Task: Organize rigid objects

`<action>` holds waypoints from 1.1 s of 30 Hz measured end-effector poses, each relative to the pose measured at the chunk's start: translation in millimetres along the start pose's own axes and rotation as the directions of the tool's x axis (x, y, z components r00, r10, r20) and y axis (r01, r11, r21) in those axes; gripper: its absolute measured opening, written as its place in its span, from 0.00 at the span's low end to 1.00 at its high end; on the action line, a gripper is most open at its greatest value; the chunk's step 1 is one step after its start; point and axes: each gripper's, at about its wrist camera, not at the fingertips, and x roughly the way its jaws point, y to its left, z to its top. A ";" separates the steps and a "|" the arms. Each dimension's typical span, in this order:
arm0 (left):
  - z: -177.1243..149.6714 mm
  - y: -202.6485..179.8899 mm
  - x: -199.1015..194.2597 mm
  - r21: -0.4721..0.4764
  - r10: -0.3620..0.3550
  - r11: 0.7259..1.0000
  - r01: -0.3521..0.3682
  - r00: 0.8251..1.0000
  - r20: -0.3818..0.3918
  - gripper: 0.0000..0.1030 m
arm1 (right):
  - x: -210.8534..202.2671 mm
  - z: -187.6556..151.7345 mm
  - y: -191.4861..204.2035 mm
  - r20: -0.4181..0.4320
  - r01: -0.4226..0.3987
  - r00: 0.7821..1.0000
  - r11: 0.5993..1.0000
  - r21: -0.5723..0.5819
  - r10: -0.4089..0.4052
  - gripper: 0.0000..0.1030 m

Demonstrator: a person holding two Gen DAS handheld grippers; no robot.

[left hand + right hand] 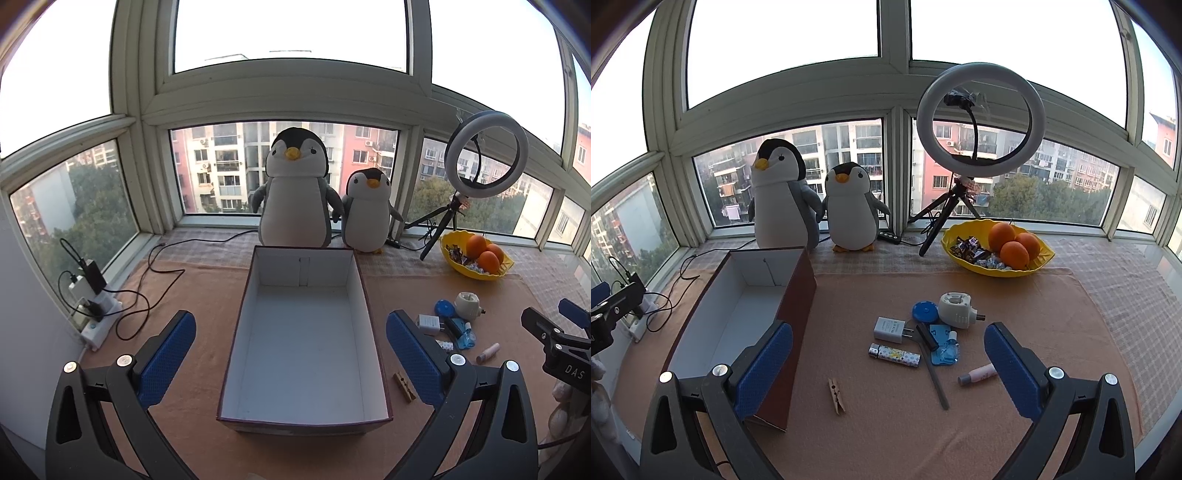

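Two grippers hover above the counter (1015,295) with nothing in them: the left gripper (291,350) has its blue-padded fingers (168,354) spread wide over the open, white-lined cardboard box (306,343), and the right gripper (888,365) has its fingers equally wide apart above the loose items. The box is bare inside, so by my reading no sorting has begun. The task's things lie in a cluster on the peach cloth to the right of the box: a white wall charger (889,329), a round blue lid (924,312), a white plug-in device (956,310), a patterned lighter-shaped stick (894,355), a long grey bar (932,369) crossing a blue blister pack (946,347), a small pink tube (977,374), and a wooden clothespin (836,396) lying apart, nearer the box wall. The likely trouble is in that crowding. The grey bar touches the blister pack and sits just beside the charger, so fingers closing on one could drag or flip a neighbour. The pink tube looks round and may roll off the pads if pinched off-centre. The clothespin lies flat and thin, so fingers could scrape the cloth and bunch it rather than catch the wood. A carry to the box could also clip its tall near wall and shove the light carton.
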 end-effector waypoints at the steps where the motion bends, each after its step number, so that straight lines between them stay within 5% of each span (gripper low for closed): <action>1: 0.2 -0.2 0.0 0.000 0.000 1.000 0.000 1.000 0.000 1.00 | 0.1 -0.1 -0.2 -0.001 -0.001 1.000 1.000 0.001 0.001 0.99; 33: -0.7 1.7 3.2 -0.002 -0.001 1.000 0.001 1.000 -0.005 1.00 | 1.4 -3.5 0.6 -0.008 -0.005 1.000 1.000 0.001 0.005 0.99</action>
